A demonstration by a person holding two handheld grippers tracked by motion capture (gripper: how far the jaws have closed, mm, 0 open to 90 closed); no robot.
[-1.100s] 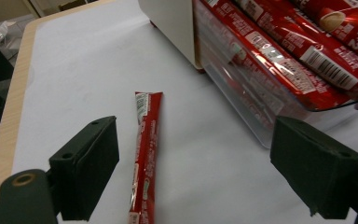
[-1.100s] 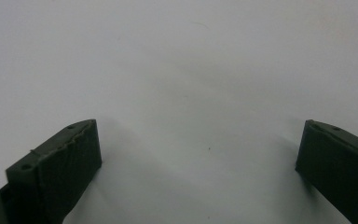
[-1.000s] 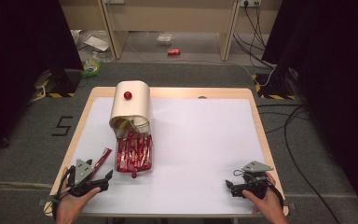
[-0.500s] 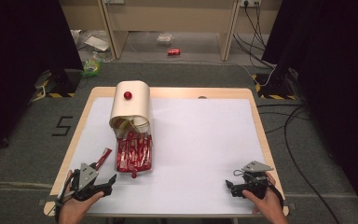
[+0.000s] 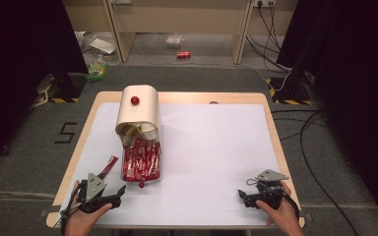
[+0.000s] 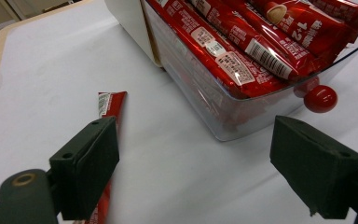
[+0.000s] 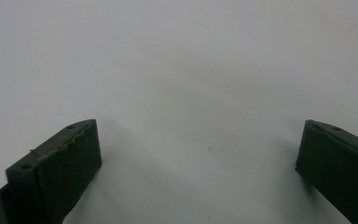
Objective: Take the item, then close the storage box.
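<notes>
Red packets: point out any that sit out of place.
One red packet lies loose on the white table cover, left of the clear drawer that holds the rest. In the left gripper view it runs under one of the left gripper fingers, which stand open around nothing.

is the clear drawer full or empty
Full: the clear drawer is pulled out of the cream box, packed to its rim with red sachets.

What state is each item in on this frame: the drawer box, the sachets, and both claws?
Drawer: pulled out of the cream box, full of red sachets.
Loose sachet: lying flat on the table, outside the drawer.
Left claw: open, nothing between its jaws, pointing at the drawer's red knob.
Right claw: open, holding nothing, resting low over the white table.
</notes>
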